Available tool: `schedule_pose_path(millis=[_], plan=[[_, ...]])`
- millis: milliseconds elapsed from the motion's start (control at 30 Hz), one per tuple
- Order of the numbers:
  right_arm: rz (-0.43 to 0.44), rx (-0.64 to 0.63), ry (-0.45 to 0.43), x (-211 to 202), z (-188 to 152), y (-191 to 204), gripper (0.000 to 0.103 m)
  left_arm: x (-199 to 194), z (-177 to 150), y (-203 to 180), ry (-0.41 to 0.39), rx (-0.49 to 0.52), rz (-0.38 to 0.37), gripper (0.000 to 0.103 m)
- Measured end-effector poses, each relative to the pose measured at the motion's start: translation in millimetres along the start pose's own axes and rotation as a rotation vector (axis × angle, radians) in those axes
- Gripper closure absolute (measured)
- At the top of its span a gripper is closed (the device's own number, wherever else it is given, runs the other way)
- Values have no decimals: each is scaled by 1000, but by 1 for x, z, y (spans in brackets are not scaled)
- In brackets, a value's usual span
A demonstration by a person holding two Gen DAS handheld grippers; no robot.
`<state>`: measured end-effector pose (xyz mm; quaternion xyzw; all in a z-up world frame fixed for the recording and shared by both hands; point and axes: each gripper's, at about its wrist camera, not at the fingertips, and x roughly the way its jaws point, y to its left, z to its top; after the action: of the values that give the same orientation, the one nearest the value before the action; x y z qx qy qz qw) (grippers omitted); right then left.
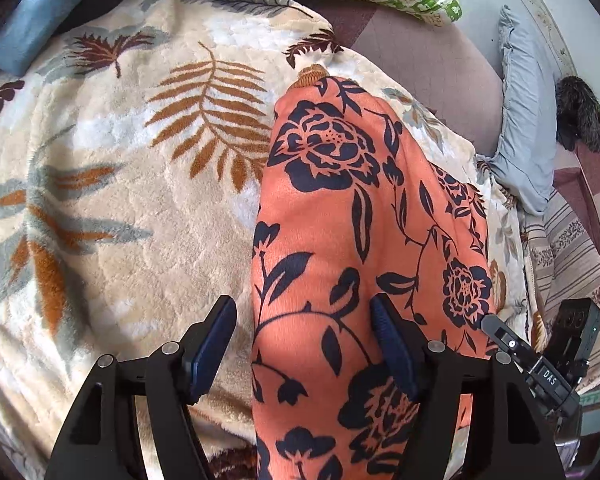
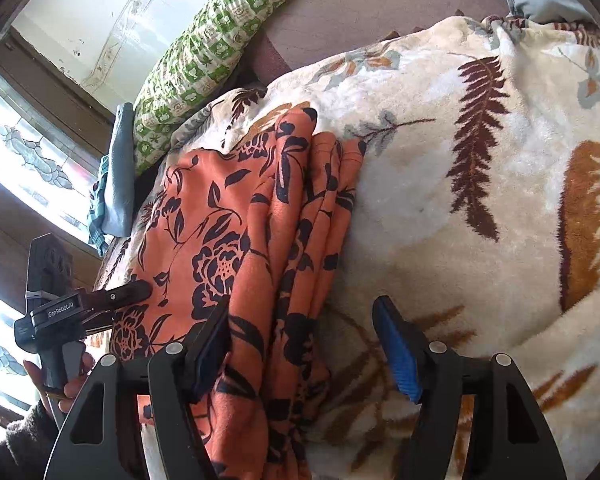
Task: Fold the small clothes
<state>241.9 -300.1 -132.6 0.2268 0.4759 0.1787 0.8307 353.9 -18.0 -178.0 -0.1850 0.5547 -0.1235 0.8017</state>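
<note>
Both claws, left (image 1: 304,344) and right (image 2: 304,344), gape over orange floral garment (image 1: 352,216) on leaf-print blanket (image 1: 120,160).

1. The left gripper (image 1: 304,344) is pointing steeply downward, its jaws standing wide apart, the pads pressing on nothing.
2. The right gripper (image 2: 304,344) is tilting downward too, jaws spread wide and gripping nothing.
3. Beyond the right gripper's left jaw, a bare hand (image 2: 66,384) in a dark fuzzy sleeve (image 2: 28,436) is wrapping around the left gripper's handle.
</note>
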Motion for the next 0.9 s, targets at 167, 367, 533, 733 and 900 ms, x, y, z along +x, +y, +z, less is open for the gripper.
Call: schedule_pose_path(millis=[167, 367, 533, 733, 900], plan=[[-153, -82, 2, -40, -22, 26, 28, -41, -32, -20, -80, 70, 146, 34], [-318, -131, 16, -68, -59, 57, 16, -75, -90, -45, -181, 212, 367, 33], [-395, -213, 35, -84, -94, 80, 16, -90, -135, -52, -199, 232, 446, 33], [-491, -331, -25, -103, -123, 104, 12, -101, -161, -54, -227, 202, 476, 33], [-464, -331, -29, -108, -128, 110, 0, -109, -172, -58, -264, 245, 447, 33]])
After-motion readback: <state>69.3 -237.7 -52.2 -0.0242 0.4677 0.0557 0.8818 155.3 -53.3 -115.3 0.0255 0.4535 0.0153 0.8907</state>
